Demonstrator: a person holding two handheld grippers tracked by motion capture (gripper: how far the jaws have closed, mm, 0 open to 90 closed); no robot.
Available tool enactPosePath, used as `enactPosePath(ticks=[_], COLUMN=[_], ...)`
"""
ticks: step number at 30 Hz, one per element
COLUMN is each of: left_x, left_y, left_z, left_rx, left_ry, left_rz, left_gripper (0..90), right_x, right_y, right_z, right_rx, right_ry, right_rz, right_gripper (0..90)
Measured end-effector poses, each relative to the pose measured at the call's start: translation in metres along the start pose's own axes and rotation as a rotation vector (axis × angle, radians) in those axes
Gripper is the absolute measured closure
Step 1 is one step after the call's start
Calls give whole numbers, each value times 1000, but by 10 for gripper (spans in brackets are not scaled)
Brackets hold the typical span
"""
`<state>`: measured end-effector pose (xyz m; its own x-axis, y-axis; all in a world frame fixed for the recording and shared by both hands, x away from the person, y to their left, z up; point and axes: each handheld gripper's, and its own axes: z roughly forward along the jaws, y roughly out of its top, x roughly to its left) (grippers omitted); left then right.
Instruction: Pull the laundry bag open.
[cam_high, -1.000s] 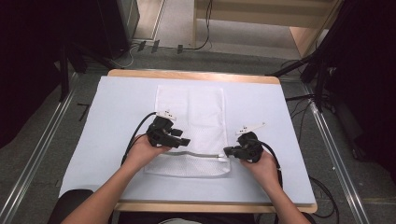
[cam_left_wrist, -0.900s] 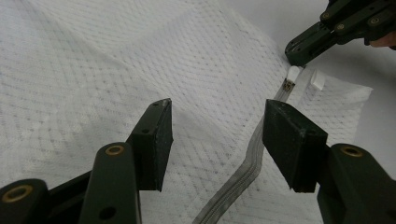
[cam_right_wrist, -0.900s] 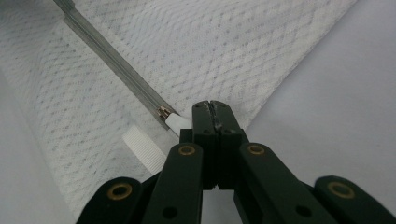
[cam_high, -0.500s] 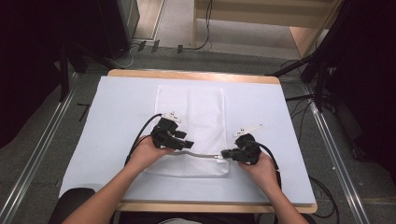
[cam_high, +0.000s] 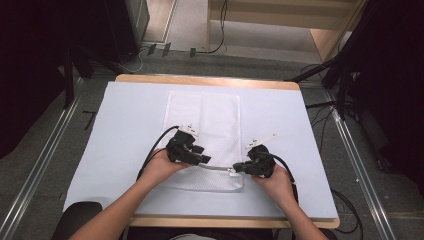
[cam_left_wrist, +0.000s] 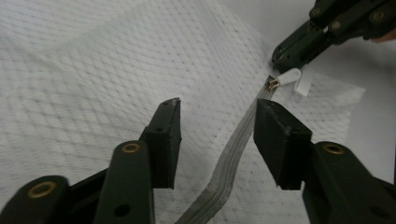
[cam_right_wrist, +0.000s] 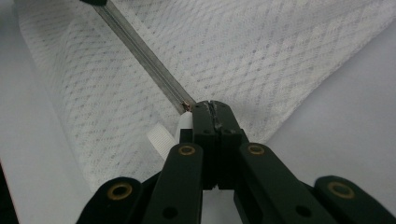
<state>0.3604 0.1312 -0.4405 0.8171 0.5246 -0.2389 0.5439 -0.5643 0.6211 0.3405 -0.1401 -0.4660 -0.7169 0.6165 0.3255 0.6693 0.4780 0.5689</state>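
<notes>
Right gripper view puts my right gripper (cam_right_wrist: 212, 109) nearest: its jaws are clamped together at the corner of the white mesh laundry bag (cam_right_wrist: 261, 56), right where the zipper (cam_right_wrist: 140, 51) ends. The white pull tab (cam_right_wrist: 184, 126) sits just beside the jaw tips; I cannot tell whether I pinch the tab itself or the fabric edge next to it.

In the left gripper view, my left gripper (cam_left_wrist: 217, 119) stands spread wide, straddling the zipper tape (cam_left_wrist: 233, 149) without holding it. Farther along that tape the slider (cam_left_wrist: 272, 84) rests at the bag's end, under the tips of the other gripper.

From the high view, the bag (cam_high: 205, 115) lies flat on the pale blue table cover (cam_high: 125, 120), stretching away from me, zipper edge nearest.

My judgement: the zipper looks run shut along its visible length, so the closing is nearly or fully done. What is left is letting go with the right and drawing both grippers clear.
</notes>
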Motion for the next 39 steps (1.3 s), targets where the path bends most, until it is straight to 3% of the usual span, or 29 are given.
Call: enactPosePath(ticks=[2, 7, 16, 20, 26, 32, 39], left_x=[0, 2, -7, -9, -16, -20, -21], left_y=[-1, -2, 2, 3, 6, 9, 9], left_z=[3, 6, 9, 12, 22, 33, 42], left_rx=[8, 9, -10, -13, -14, 4, 19], left_ry=[11, -22, -52, -57, -105, -114, -120], left_rz=[-1, -38, -36, -42, -47, -49, -56], left_gripper=[562, 575, 554, 565, 658, 695, 813], right_x=[0, 6, 17, 15, 8, 3, 3], right_y=[0, 1, 7, 7, 3, 2, 1], right_z=[0, -1, -1, 0, -1, 1, 2], right_rx=[-1, -11, -62, -50, -29, -15, -19], right_ry=[0, 15, 20, 2, -24, -30, -29], right_rz=[5, -8, -76, -82, -80, -85, -90], right_gripper=[900, 900, 900, 900, 900, 900, 900])
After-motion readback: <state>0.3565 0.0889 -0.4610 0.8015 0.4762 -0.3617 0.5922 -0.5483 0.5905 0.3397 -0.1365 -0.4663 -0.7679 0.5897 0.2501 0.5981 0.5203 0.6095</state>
